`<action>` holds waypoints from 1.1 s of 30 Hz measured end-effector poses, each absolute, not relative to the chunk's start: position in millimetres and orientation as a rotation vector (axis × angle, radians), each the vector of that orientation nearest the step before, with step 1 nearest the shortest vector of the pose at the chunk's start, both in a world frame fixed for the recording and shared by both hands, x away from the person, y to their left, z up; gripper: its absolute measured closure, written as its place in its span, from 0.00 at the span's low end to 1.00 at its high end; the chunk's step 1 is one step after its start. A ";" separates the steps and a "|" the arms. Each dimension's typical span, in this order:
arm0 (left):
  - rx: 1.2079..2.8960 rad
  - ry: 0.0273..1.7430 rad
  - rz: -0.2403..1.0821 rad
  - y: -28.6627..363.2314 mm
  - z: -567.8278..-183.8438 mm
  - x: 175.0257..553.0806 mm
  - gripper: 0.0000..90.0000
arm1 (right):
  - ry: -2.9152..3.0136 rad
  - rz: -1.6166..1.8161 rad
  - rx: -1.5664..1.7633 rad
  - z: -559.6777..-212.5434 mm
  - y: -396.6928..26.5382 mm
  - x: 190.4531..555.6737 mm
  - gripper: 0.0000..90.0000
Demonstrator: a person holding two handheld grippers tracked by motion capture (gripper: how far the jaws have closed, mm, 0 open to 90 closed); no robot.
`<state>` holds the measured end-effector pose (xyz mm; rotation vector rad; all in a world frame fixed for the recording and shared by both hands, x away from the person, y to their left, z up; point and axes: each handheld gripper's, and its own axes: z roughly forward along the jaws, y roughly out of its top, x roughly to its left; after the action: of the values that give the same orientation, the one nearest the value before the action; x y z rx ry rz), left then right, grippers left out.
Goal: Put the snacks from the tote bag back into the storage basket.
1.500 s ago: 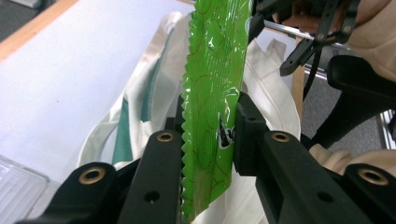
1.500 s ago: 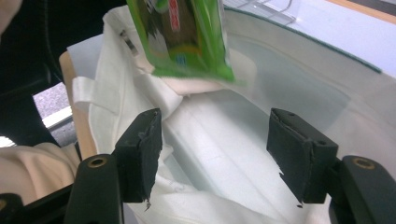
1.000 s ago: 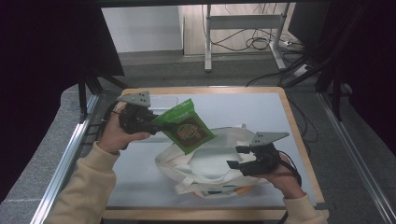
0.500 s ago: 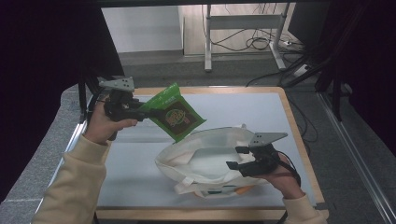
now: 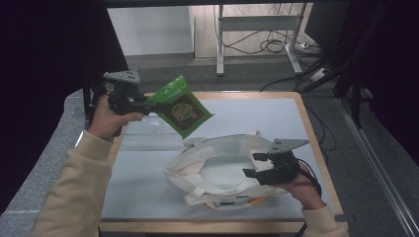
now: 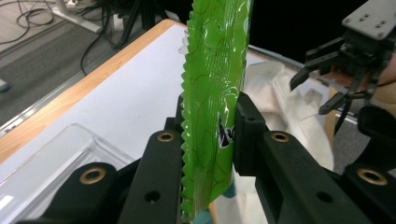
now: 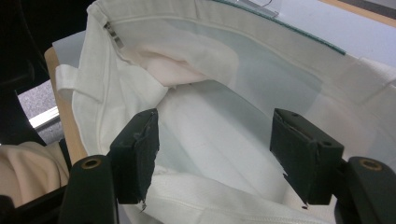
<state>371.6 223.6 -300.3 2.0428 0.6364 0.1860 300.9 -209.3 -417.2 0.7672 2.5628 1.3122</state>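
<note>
Green snack packet [image 5: 180,105] sits pinched in your left gripper [image 5: 141,102], up off the table [image 5: 148,163] near its far left corner. You've got it by one crimped edge; the rest sticks out to the right, tilted, lower corner hanging toward the bag below. In the left gripper view the packet [image 6: 215,88] stands on edge between the two black pads, both pressing on the foil, serrated seam facing the left pad. A clear plastic tray [image 6: 51,163] lies on the table just beside that gripper at lower left.

White tote bag [image 5: 217,170] lies on the table toward the near right, mouth open and facing up, handles flopped at the rim. The packet is above and left of the mouth, clear of the cloth.

Your right gripper [image 5: 254,165] is at the bag's right rim, jaws spread wide. In the right gripper view the two pads [image 7: 140,149] stand well apart with the bag's white lining [image 7: 224,135] between them. The near rim seam runs under the pads; cannot tell whether the left pad touches the fabric, but nothing is clamped.

Your left forearm in a cream sleeve [image 5: 79,187] comes in from lower left. An orange bit [image 5: 254,201] peeks out under the bag's near edge; too small to identify.
</note>
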 end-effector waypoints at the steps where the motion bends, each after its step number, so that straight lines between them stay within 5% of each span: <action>1: 2.050 0.643 0.188 224.5 -301.3 375.1 0.84 | 2.564 1.309 0.765 -417.6 -209.1 301.1 0.36; 33: 2.087 0.745 0.148 250.9 -353.8 459.0 0.84 | 2.586 1.277 0.733 -423.8 -198.8 298.5 0.36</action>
<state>459.0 250.9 -353.8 2.0870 0.7452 0.1484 298.5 -198.8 -423.8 0.7326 2.5855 1.2768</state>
